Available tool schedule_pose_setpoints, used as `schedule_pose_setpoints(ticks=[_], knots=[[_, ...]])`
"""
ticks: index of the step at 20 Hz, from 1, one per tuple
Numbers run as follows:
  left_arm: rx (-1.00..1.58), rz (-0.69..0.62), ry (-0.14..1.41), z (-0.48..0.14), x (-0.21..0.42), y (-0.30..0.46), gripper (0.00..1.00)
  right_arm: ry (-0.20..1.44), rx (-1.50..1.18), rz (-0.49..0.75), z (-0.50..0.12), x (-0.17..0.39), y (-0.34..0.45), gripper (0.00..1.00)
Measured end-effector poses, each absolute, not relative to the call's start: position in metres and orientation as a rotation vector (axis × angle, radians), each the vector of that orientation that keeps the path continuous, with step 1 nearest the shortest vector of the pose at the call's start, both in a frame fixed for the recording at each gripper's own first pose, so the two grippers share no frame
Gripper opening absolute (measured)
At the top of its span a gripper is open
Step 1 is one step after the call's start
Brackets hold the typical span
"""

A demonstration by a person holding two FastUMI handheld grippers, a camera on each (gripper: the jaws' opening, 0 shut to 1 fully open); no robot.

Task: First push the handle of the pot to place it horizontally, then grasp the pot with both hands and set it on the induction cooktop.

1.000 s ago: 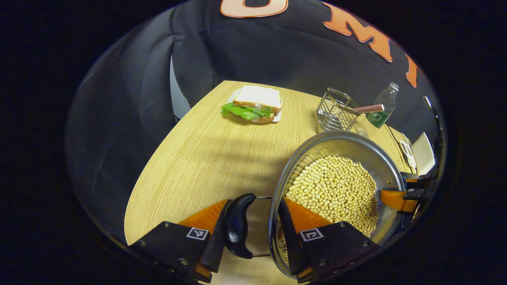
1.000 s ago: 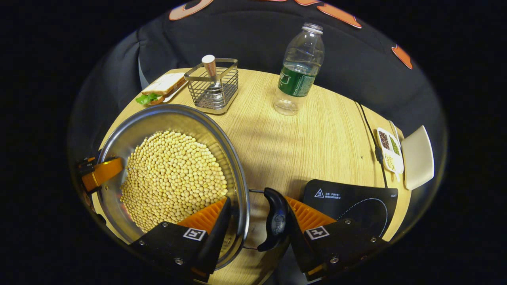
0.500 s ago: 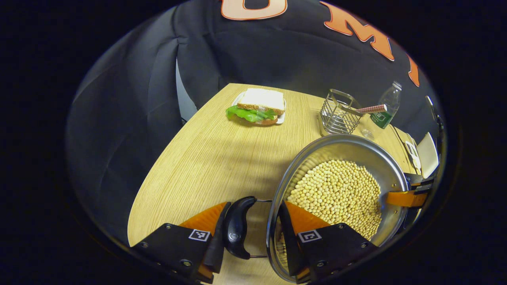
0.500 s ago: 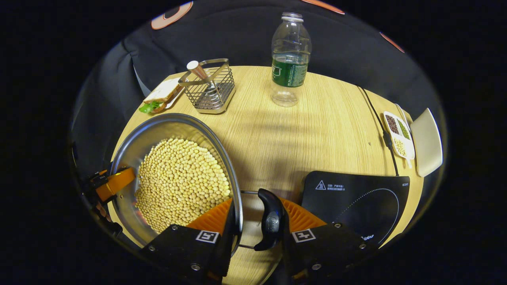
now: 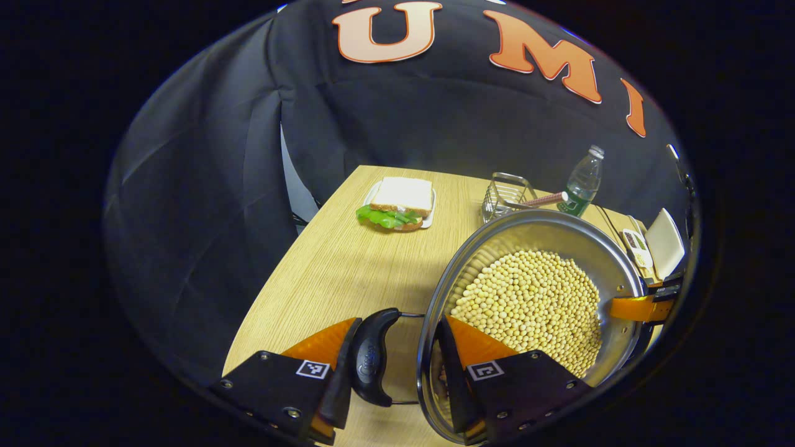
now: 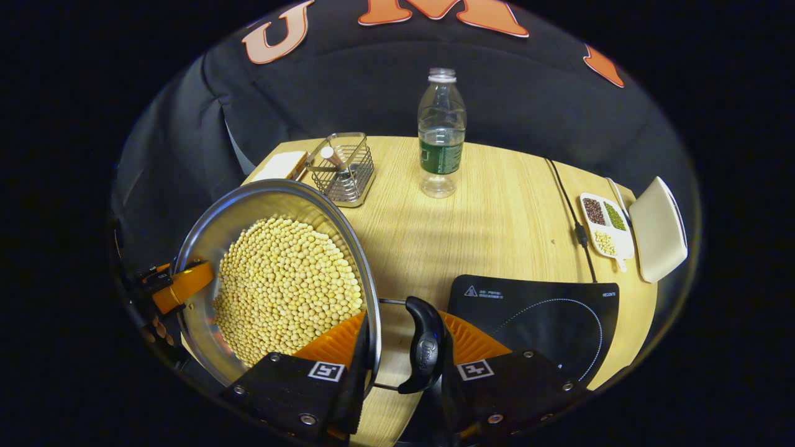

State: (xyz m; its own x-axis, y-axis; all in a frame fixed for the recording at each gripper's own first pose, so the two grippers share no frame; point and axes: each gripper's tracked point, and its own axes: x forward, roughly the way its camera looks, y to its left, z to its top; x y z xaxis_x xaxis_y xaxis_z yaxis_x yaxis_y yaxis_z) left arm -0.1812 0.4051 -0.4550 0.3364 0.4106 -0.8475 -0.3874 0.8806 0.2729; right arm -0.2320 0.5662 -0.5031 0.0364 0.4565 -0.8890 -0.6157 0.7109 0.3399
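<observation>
A steel pot (image 5: 596, 245) (image 6: 273, 194) full of yellow beans hangs tilted above the wooden table, held from both sides. My left gripper (image 5: 397, 347) is shut on one black side handle (image 5: 369, 359), one finger outside the handle and the other inside the pot wall. My right gripper (image 6: 404, 343) is shut the same way on the opposite black handle (image 6: 426, 351). Each gripper also shows at the pot's far rim: the right gripper (image 5: 640, 308) in the left gripper view, the left gripper (image 6: 180, 285) in the right gripper view. The black induction cooktop (image 6: 540, 313) lies on the table just right of the pot.
A sandwich on a plate (image 5: 400, 206) sits at the table's far left. A wire basket (image 6: 345, 166) holding a utensil and a water bottle (image 6: 441, 133) stand at the back. A cable (image 6: 574, 214), a small dish of grains (image 6: 605, 226) and a white tray (image 6: 658, 230) lie at the right.
Both grippers have risen with the pot between them, so the table and its objects look farther off. The grips on the handles are unchanged.
</observation>
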Motion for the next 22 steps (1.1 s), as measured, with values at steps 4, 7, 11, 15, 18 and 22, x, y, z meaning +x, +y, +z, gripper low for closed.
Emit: schedule_pose_setpoints(ticks=[4,7,11,15,18,22], knots=[[0.049,0.498,1.083,-0.449,-0.178,0.408,0.63,1.267,-0.121,0.815,-0.505,-0.235,0.565,0.51],[0.075,0.467,1.067,-0.455,-0.175,0.407,0.64,1.259,-0.097,0.792,-0.507,-0.241,0.564,0.51],[0.086,0.424,1.059,-0.452,-0.169,0.409,0.64,1.253,-0.078,0.747,-0.505,-0.247,0.560,0.51],[0.092,0.376,1.053,-0.452,-0.161,0.412,0.64,1.244,-0.069,0.700,-0.498,-0.250,0.555,0.51],[0.097,0.332,1.051,-0.449,-0.153,0.413,0.64,1.239,-0.059,0.662,-0.495,-0.255,0.552,0.51],[0.108,0.267,1.056,-0.454,-0.147,0.415,0.64,1.243,-0.045,0.604,-0.491,-0.260,0.548,0.51]])
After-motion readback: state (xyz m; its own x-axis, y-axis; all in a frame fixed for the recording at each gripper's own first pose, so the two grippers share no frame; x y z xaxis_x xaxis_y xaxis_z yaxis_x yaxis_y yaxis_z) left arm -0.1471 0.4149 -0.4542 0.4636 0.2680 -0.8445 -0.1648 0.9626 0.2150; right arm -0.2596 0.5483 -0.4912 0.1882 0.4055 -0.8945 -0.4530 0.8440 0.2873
